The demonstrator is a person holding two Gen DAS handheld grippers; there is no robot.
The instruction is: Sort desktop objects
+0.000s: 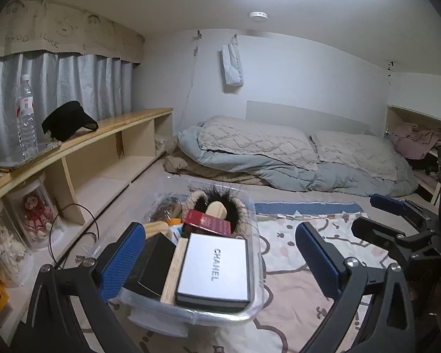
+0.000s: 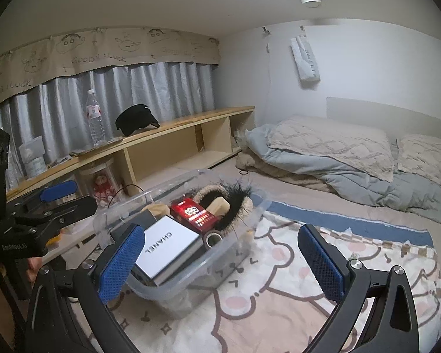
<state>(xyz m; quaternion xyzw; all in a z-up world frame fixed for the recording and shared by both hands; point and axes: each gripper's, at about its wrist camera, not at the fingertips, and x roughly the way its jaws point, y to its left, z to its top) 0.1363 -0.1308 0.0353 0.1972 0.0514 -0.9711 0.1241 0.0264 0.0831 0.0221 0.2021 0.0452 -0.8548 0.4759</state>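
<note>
A clear plastic bin [image 1: 254, 309] stands on the cartoon-print blanket [image 1: 294, 320]. It holds a white Chanel box [image 1: 214, 267], a red box [image 1: 207, 220], a furry black and tan item [image 1: 220, 198], wooden pieces and a black box. The bin also shows in the right wrist view [image 2: 173, 291], with the Chanel box [image 2: 167, 248] and the red box [image 2: 195, 213]. My left gripper [image 1: 220, 259] is open and empty, just above the bin's near end. My right gripper [image 2: 220, 261] is open and empty over the bin's right rim. It also shows in the left wrist view [image 1: 397, 214].
A long wooden shelf [image 1: 108, 126] runs along the left wall with a water bottle [image 1: 25, 117] and a black visor [image 1: 69, 123] on top. Jars with dolls [image 1: 33, 214] stand below. Pillows and a grey duvet [image 1: 294, 158] lie at the back.
</note>
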